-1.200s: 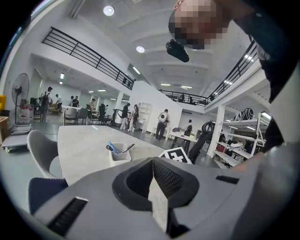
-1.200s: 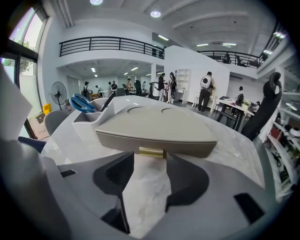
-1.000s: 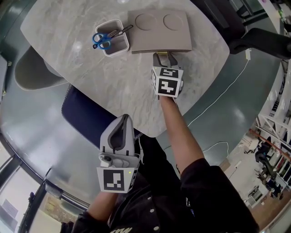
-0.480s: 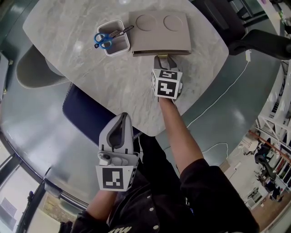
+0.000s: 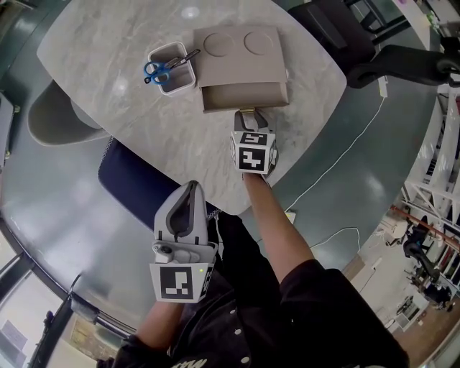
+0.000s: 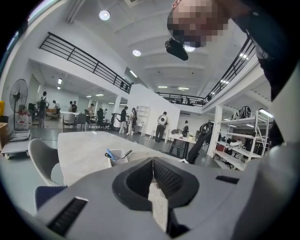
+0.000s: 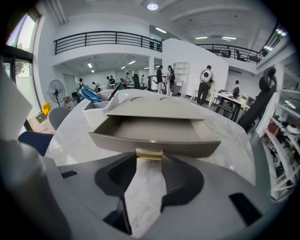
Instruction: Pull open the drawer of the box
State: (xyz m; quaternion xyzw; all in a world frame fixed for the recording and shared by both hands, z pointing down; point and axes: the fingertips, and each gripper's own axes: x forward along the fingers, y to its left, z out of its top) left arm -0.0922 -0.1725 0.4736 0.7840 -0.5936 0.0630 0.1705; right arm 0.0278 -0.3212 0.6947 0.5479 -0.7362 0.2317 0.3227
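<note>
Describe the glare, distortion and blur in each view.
Head view: a bright glare spot on the table; straight lines bow outward. Right gripper view: fisheye bends the open drawer; its brass handle is sharp. Left gripper view: black vignette corners, ceiling lights blown out.

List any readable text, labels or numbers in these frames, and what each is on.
No readable text anywhere.
Left gripper and right gripper: black-and-white square marker patterns only, no letters.
Box: two plain circles on top, no print.
Drawer handle: blank.
</note>
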